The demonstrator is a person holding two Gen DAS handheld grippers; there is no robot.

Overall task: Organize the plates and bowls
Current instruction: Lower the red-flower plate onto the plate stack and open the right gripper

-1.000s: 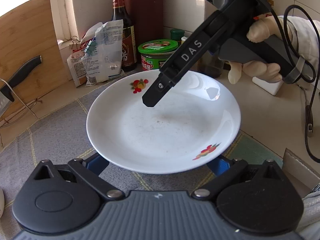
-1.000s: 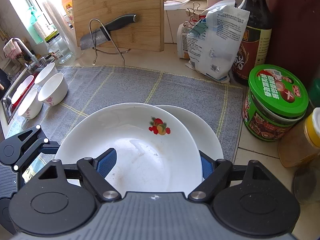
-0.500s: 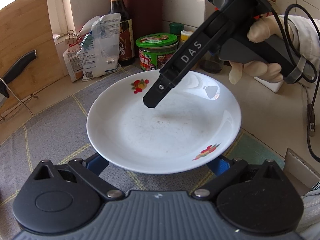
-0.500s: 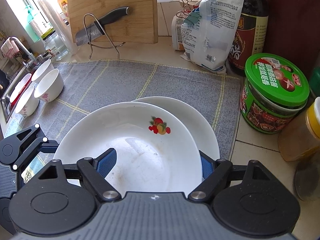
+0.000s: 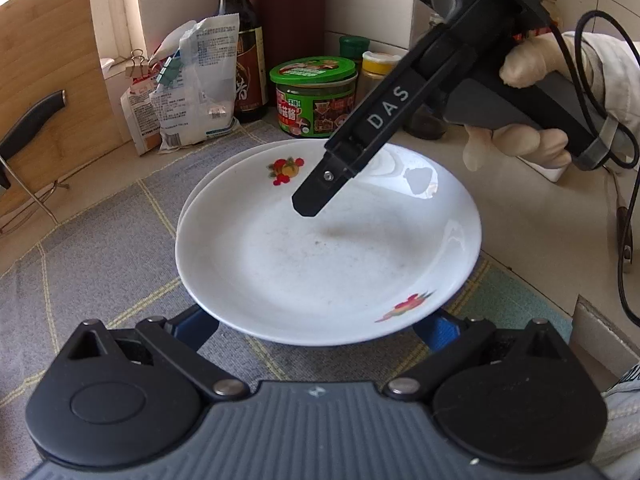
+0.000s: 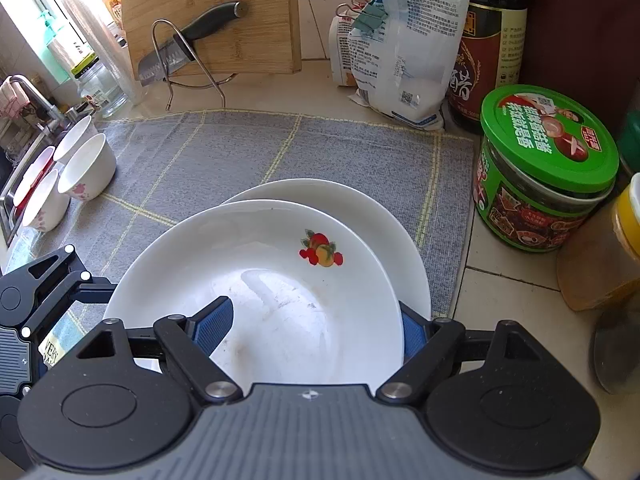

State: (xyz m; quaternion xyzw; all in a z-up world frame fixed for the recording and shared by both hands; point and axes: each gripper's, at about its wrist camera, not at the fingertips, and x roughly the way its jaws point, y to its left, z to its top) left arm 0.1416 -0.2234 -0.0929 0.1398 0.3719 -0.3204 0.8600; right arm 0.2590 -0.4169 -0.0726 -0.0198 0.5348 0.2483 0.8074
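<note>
White plate [image 6: 256, 280], clamped at its rim by the right fingers [image 6: 212, 326] with the left fingers [image 5: 196, 326] spread beneath it, now overlaps the second plate [image 6: 360, 208] mid-frame, nearly stacked.

Bright daylight enters from the window [image 6: 24, 20] at upper left, blown out white. Glare glints on the plate [image 5: 416, 180]. Fisheye bending curves the edges.

Your right tongs [image 5: 308, 208] reach down from the upper right of the left wrist frame, gripped by your gloved right hand [image 5: 520, 136]. Your left tongs [image 5: 316, 326] sit spread wide, low in frame.
</note>
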